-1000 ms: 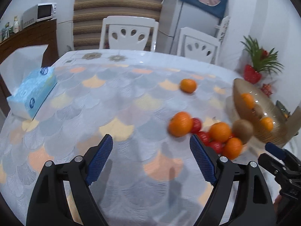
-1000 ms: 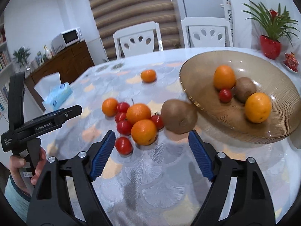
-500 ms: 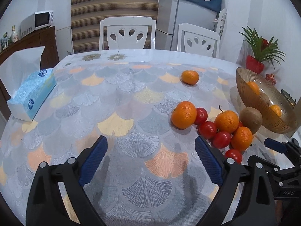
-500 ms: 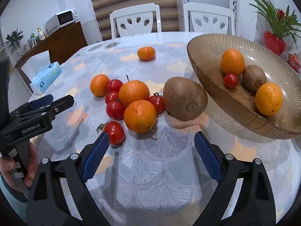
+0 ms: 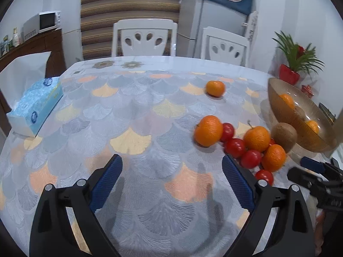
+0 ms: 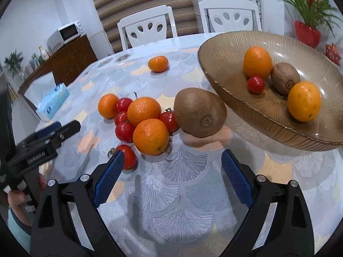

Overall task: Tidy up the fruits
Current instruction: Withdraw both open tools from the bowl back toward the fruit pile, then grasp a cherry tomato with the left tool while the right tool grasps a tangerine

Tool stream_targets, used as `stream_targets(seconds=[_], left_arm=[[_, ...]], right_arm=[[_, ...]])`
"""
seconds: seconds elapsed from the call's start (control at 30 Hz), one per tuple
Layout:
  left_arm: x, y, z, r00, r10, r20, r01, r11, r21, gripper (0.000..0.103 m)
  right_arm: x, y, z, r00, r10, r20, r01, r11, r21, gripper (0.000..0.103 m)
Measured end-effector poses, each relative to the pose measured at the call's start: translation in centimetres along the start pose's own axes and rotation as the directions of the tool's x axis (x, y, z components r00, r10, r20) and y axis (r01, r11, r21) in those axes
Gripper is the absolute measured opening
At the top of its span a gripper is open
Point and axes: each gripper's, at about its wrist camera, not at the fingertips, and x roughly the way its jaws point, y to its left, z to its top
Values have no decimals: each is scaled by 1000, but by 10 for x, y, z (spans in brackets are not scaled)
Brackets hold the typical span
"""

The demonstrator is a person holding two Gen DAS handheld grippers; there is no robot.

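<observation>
An amber glass bowl (image 6: 227,81) at the right holds two oranges, a kiwi and a small tomato. Beside its rim lies a loose kiwi (image 6: 199,112) on the table. Left of it sits a cluster of oranges (image 6: 150,139) and red tomatoes (image 6: 124,132); one tomato (image 6: 128,157) lies just past my right gripper's left fingertip. A lone mandarin (image 6: 158,63) sits farther back. My right gripper (image 6: 171,175) is open, low over the cloth, short of the fruit. My left gripper (image 5: 171,180) is open over bare cloth, left of the cluster (image 5: 246,147); the bowl (image 5: 285,115) is at its right.
A blue tissue box (image 5: 36,105) sits at the table's left edge. Two white chairs (image 5: 144,38) stand behind the table. A red potted plant (image 5: 293,64) is at the far right. A hand (image 6: 19,199) holds the left gripper in the right wrist view.
My right gripper has moved forward and lower toward the fruit cluster and kiwi, which now look larger. My left gripper has shifted slightly; the fruit stays put.
</observation>
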Motion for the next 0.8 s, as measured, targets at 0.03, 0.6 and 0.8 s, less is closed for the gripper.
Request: stream_targets(seconds=[0.03, 0.6, 0.8], left_arm=[[0, -4, 0, 999, -34, -15, 34, 999, 22, 86], [26, -96, -16, 924, -263, -276, 326, 922, 211, 50], [26, -98, -17, 941, -232, -247, 291, 927, 237, 37]], right_arm=[[1, -3, 1, 1000, 26, -10, -26, 1000, 12, 77], [25, -1, 17, 982, 152, -108, -140, 984, 114, 57], [30, 9, 20, 988, 117, -101, -110, 991, 73, 56]])
